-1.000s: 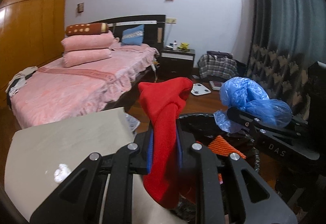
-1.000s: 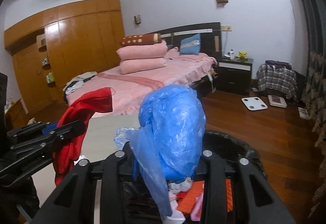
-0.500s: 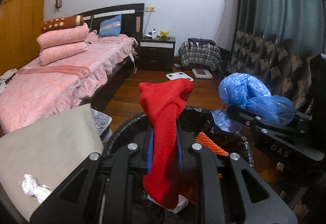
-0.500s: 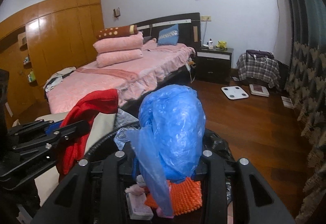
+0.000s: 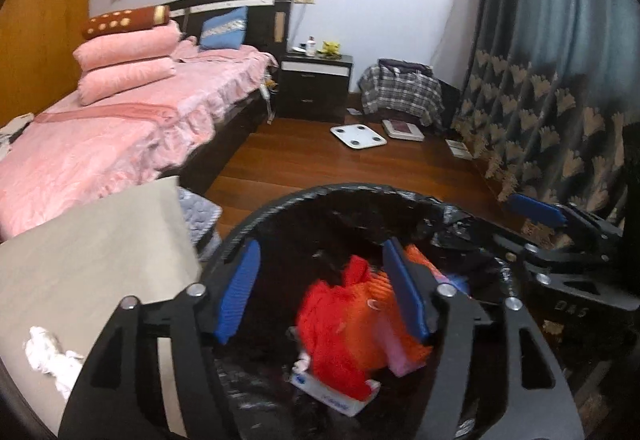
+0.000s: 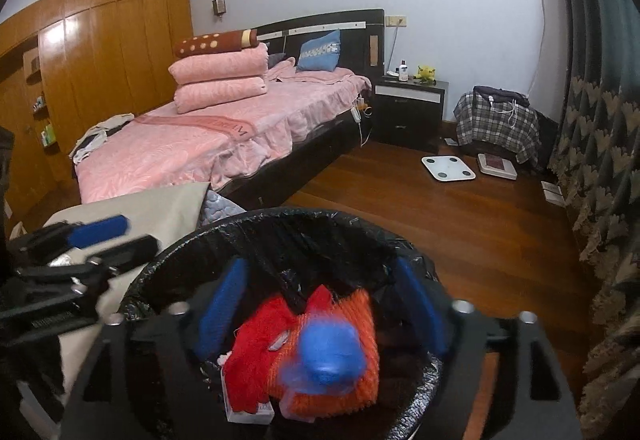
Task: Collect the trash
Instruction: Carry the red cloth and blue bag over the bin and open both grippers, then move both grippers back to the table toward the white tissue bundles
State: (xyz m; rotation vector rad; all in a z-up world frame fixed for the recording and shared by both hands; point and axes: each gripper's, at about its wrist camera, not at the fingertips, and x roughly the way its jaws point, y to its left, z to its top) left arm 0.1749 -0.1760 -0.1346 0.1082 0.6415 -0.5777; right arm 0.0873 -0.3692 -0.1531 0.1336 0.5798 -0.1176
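black bag lines bin (image 5: 280, 208), both grippers over its mouth. left gripper (image 5: 320, 288) jaws opening, nothing between pads; red cloth (image 5: 336, 336) lies loose in bin below, on orange mesh (image 6: 360, 392), beside pink piece and small white box (image 5: 336, 396). right gripper (image 6: 320, 312) jaws opening, pads clear of blue plastic bag (image 6: 328, 356), blurred, above red cloth inside bin. crumpled white tissue (image 5: 48, 352) on grey bench (image 5: 88, 256) left of bin. pink bed (image 6: 208, 144) behind.
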